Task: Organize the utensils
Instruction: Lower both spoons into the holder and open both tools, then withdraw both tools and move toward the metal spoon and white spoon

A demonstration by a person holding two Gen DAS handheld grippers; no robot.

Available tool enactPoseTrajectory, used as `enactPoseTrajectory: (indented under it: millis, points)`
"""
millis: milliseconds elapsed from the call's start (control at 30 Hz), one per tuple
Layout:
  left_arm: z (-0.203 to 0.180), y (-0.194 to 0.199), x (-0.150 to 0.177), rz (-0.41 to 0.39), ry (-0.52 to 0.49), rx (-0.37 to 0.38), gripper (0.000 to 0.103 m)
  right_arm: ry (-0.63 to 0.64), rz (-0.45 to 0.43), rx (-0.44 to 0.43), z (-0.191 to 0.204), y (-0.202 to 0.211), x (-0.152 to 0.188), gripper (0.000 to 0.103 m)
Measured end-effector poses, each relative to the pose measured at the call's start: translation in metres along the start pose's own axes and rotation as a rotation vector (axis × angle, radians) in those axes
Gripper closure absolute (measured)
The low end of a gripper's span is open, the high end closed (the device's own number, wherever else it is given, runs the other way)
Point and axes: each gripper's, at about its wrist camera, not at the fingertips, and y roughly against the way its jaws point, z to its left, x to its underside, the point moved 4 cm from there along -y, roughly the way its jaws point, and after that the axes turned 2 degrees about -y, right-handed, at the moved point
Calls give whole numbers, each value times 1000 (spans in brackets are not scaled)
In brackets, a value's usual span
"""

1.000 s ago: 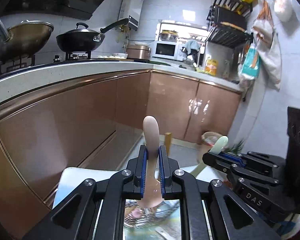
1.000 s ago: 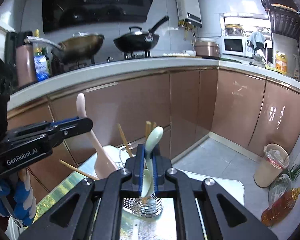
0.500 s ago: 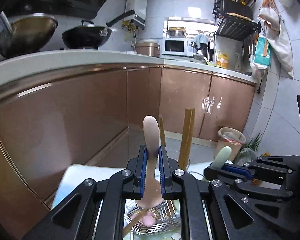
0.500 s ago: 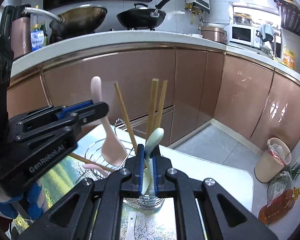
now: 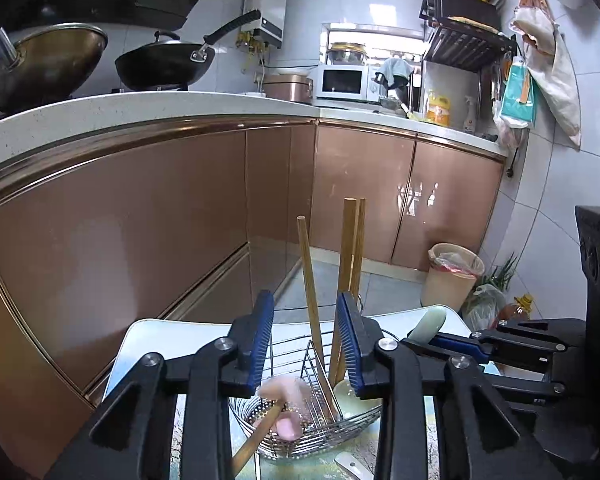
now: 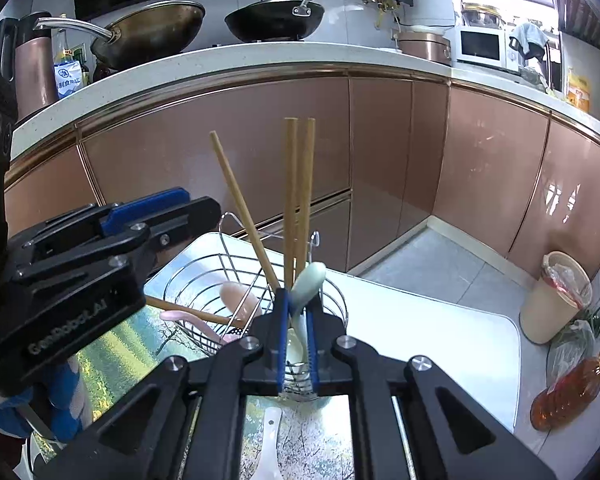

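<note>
We are mid-drop: the left gripper (image 5: 305,340) is opening its fingers over the wire caddy (image 6: 204,280) on the desk, the pink spoon (image 6: 240,300) already inside, while the right gripper (image 6: 297,344) pinches the green spoon (image 6: 306,280), which we should lower in next and release.

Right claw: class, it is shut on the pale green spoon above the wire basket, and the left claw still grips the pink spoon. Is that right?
One part is wrong. The left claw grips nothing: its jaws are opening and the pink spoon lies in the wire basket, as both wrist views show. The right claw is indeed shut on the pale green spoon.
</note>
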Motion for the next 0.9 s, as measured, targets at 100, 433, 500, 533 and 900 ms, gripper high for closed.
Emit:
enactPoseTrajectory:
  millis: [100,433,500,533,900]
  points:
    - [1,4,0,5,2,4,70,-5,-2,-1,-1,3,1,94]
    - [2,44,-8,-24,17,18,58,-12,-7,-7,6,18,-3,94]
    - [3,54,-10,-33,23,19,56,-10,-18,-8,9,25,-5,93]
    - [4,61,-11,-37,29,21,55,-11,-23,-8,11,28,-6,93]
    - [20,120,-6,-18,105,14,51,-9,-88,-11,22,89,-7,91]
